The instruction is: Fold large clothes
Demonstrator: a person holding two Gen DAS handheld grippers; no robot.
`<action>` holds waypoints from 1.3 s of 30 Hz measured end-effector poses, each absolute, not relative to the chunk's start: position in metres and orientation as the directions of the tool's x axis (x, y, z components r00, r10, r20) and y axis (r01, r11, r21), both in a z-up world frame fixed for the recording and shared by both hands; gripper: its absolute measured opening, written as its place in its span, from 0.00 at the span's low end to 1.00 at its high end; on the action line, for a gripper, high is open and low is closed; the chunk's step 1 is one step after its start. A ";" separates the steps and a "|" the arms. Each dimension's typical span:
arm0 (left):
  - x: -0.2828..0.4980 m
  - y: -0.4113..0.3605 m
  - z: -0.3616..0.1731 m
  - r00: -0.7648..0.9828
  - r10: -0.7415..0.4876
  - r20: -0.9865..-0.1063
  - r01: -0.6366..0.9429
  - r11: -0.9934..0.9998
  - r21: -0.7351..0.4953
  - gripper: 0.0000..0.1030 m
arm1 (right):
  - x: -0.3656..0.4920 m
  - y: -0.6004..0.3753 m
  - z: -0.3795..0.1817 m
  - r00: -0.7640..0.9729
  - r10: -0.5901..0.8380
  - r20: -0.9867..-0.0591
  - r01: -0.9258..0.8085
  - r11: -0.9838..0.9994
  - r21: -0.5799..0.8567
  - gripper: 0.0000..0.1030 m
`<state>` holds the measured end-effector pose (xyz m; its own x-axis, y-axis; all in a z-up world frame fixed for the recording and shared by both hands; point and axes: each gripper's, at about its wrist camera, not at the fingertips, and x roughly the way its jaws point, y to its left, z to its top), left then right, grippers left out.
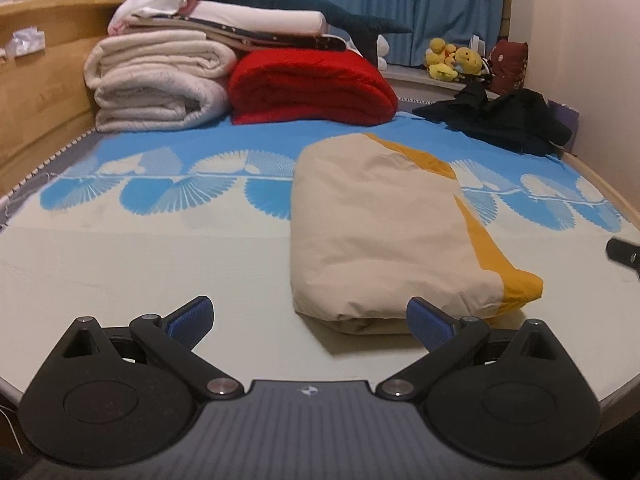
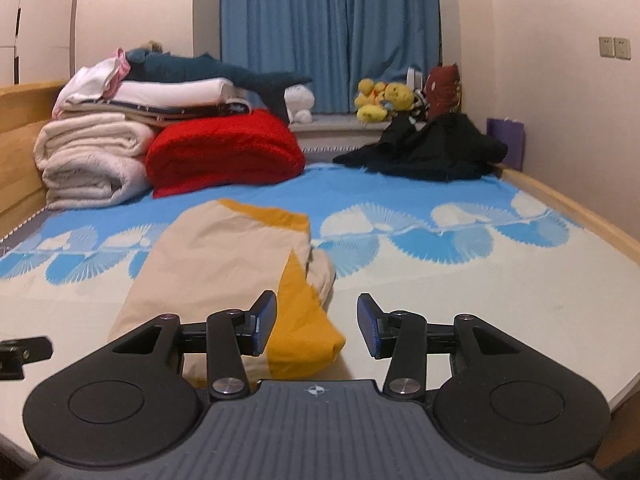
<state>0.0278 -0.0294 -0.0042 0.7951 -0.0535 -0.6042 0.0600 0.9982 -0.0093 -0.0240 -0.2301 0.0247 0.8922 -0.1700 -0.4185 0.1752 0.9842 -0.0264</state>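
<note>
Left gripper (image 1: 310, 320) and right gripper (image 2: 316, 324), black linkage arms, silver pivot screws, blue textured pads (image 1: 192, 320), grey ribbed base with compass mark

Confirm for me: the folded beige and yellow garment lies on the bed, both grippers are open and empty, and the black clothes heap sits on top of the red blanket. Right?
Not quite. The black heap lies on the bed by the right wall, apart from the red blanket; the right wrist view shows it. The rest stands: the garment is folded on the bed, and the left gripper and right gripper are open and empty.
</note>
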 end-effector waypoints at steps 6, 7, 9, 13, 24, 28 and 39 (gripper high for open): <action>0.035 -0.032 -0.013 0.770 -0.056 -0.636 0.047 0.998 -0.030 1.00 | -0.020 -0.225 0.015 0.872 -0.148 -0.466 0.150 0.988 -0.032 0.46; 0.035 -0.033 -0.014 0.769 -0.056 -0.637 0.049 0.998 -0.028 1.00 | -0.020 -0.225 0.012 0.869 -0.148 -0.472 0.151 0.988 -0.033 0.46; 0.036 -0.036 -0.015 0.770 -0.053 -0.636 0.053 0.998 -0.019 1.00 | -0.017 -0.226 0.008 0.862 -0.154 -0.483 0.157 0.987 -0.035 0.46; 0.035 -0.038 -0.017 0.771 -0.063 -0.634 0.072 0.997 -0.012 1.00 | -0.014 -0.225 0.003 0.853 -0.157 -0.497 0.160 0.986 -0.036 0.46; 0.035 -0.043 -0.022 0.764 -0.076 -0.640 0.096 0.995 -0.004 1.00 | -0.014 -0.224 0.002 0.854 -0.144 -0.500 0.144 0.989 -0.038 0.47; 0.037 -0.042 -0.024 0.759 -0.071 -0.647 0.091 0.996 -0.004 1.00 | -0.014 -0.225 0.002 0.852 -0.150 -0.502 0.150 0.988 -0.040 0.47; 0.036 -0.050 -0.031 0.751 -0.069 -0.657 0.096 0.995 0.005 1.00 | -0.017 -0.228 0.003 0.851 -0.134 -0.508 0.138 0.990 -0.029 0.49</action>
